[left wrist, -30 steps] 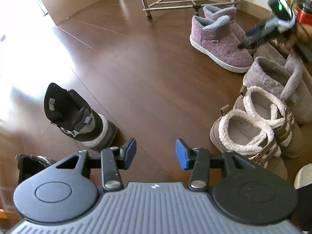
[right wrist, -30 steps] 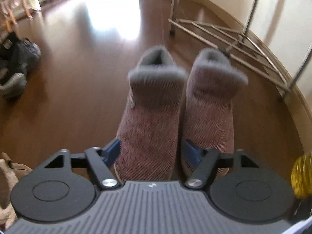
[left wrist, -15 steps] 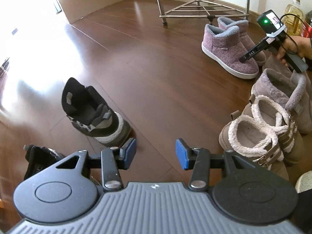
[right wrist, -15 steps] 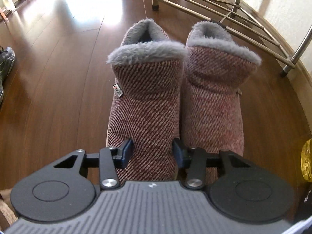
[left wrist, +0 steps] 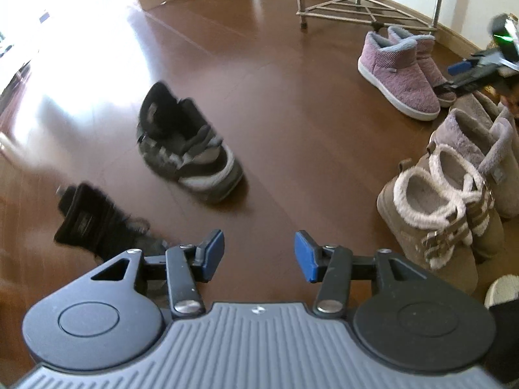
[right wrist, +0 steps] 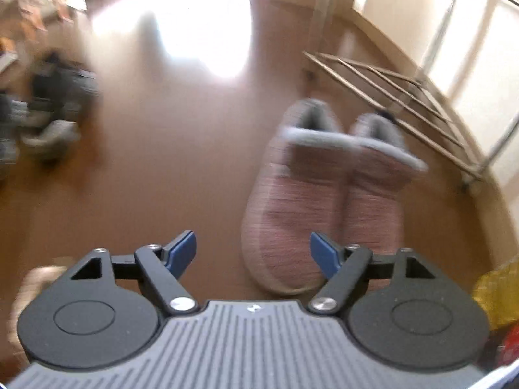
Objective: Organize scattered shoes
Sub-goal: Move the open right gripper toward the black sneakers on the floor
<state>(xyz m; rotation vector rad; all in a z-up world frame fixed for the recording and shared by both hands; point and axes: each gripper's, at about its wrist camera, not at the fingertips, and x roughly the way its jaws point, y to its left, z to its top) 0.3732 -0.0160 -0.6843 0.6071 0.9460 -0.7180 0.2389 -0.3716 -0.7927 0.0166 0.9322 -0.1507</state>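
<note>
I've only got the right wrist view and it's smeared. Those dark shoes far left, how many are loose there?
Observer: Two: a black and grey sneaker upright, and a second black shoe apart from it, nearer the left camera.
Operator: Anything lined up besides the pink boots?
Observer: A tan fleece-lined pair with buckle straps, side by side.
Operator: Anything behind them?
Observer: A grey fleecy pair, between the tan pair and the pink boots.

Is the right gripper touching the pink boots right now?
Apart. In the right wrist view the right gripper stands open, bare floor between its pads, which have just been opening; the pink boots lie beyond, clear of both.
</note>
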